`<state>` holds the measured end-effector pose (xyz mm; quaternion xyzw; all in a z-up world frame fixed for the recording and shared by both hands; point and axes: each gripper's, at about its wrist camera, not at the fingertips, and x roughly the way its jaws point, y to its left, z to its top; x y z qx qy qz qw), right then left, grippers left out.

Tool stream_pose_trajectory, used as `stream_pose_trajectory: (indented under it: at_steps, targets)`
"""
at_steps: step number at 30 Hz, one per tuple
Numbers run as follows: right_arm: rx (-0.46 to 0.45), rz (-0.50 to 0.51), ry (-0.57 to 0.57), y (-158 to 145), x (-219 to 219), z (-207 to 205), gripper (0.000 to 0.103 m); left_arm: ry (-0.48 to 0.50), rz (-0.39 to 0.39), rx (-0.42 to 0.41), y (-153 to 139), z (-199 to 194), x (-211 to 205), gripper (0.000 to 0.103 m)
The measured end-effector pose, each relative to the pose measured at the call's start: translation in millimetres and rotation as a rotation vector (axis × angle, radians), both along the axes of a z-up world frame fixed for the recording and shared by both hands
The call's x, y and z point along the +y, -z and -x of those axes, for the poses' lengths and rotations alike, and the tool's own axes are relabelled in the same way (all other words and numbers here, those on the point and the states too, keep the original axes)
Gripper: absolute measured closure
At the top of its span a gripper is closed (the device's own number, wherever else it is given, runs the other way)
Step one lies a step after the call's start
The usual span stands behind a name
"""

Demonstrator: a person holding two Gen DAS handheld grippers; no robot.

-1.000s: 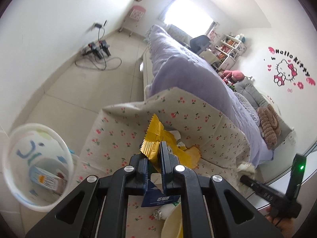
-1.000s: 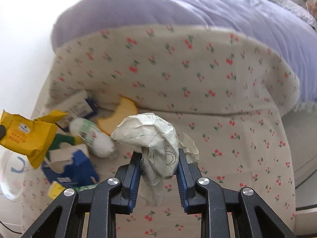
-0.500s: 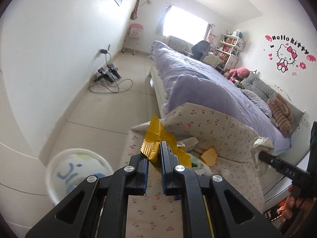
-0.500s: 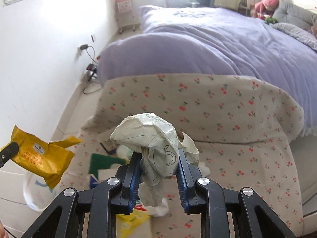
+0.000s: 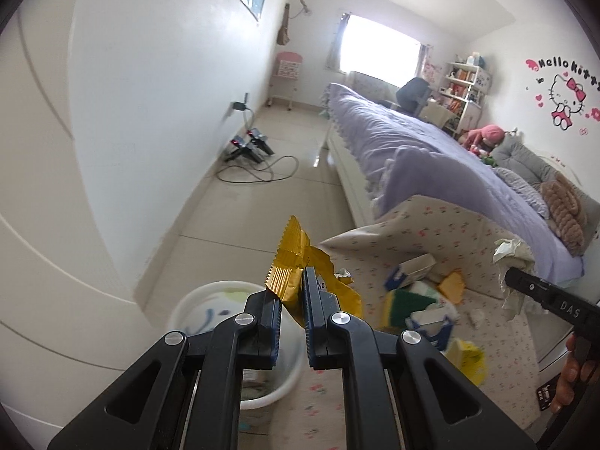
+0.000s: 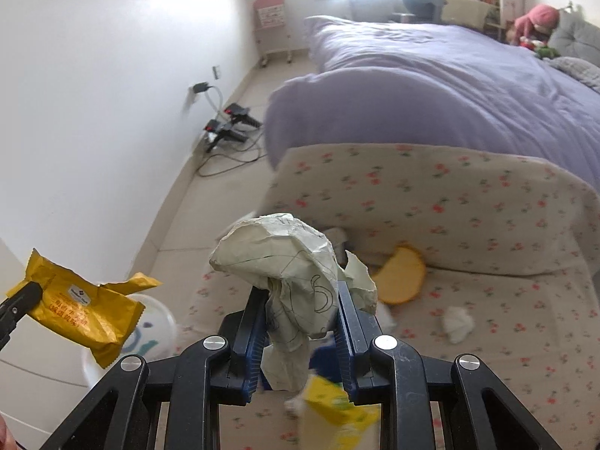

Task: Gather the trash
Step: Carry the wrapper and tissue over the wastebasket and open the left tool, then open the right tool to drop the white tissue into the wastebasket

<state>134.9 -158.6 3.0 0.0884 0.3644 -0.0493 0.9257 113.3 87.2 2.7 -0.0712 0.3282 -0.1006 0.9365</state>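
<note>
My left gripper point(image 5: 292, 292) is shut on a yellow snack wrapper point(image 5: 296, 262) and holds it in the air beside and above the white bin point(image 5: 210, 300). The wrapper also shows in the right wrist view point(image 6: 82, 311), above the bin point(image 6: 150, 330). My right gripper point(image 6: 300, 300) is shut on a crumpled ball of paper point(image 6: 277, 258) above the cherry-print mat point(image 6: 506, 318). That paper shows at the right of the left wrist view point(image 5: 512, 255). More trash lies on the mat: a green and yellow packet point(image 5: 407, 298), a blue and white box point(image 5: 431, 322), a yellow carton point(image 6: 337, 408), a tissue point(image 6: 455, 322).
A bed with a purple cover point(image 5: 431, 157) runs along the right. A charger and cables point(image 5: 255, 150) lie on the tiled floor by the white wall. A yellow sponge-like piece point(image 6: 403, 279) lies against the folded mat edge.
Both grippers have lifted and swung left with their loads. The bin has come from the far left to just under the left gripper's fingers, and more of the room shows.
</note>
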Motion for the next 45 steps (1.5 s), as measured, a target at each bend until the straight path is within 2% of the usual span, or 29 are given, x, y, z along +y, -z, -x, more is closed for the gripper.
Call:
stream_pose_trajectory:
  at_steps: [8, 15, 24, 26, 27, 28, 29, 30, 31, 35, 37, 45]
  targets:
    - [0.013, -0.021, -0.074, 12, 43, -16, 0.073, -0.073, -0.054, 0.032, 17, -2, 38, 0.092]
    - [0.051, -0.055, -0.14, 37, 81, -31, 0.073, -0.128, -0.059, 0.078, 38, -12, 66, 0.092]
    - [0.083, -0.068, -0.173, 64, 115, -46, 0.073, -0.118, -0.07, 0.098, 57, -23, 67, 0.091]
    - [0.087, -0.074, -0.176, 69, 121, -49, 0.073, -0.122, -0.04, 0.131, 61, -27, 70, 0.088]
    - [0.088, -0.078, -0.176, 71, 123, -50, 0.073, -0.134, -0.033, 0.148, 63, -30, 70, 0.08]
    - [0.091, -0.083, -0.176, 73, 126, -51, 0.073, -0.149, -0.028, 0.166, 65, -32, 71, 0.059]
    - [0.093, -0.086, -0.176, 75, 128, -53, 0.073, -0.161, -0.027, 0.18, 67, -33, 73, 0.047]
    - [0.094, -0.088, -0.177, 77, 130, -53, 0.073, -0.18, -0.031, 0.192, 68, -33, 76, 0.027]
    - [0.098, -0.092, -0.177, 80, 132, -55, 0.073, -0.189, -0.039, 0.196, 69, -31, 77, 0.023]
    - [0.11, -0.103, -0.181, 89, 139, -60, 0.072, -0.214, -0.09, 0.221, 72, -30, 83, 0.019]
    - [0.116, -0.107, -0.185, 93, 143, -63, 0.072, -0.219, -0.111, 0.241, 76, -29, 86, 0.012]
    - [0.141, -0.124, -0.21, 112, 161, -73, 0.071, -0.244, -0.151, 0.276, 86, -20, 102, 0.011]
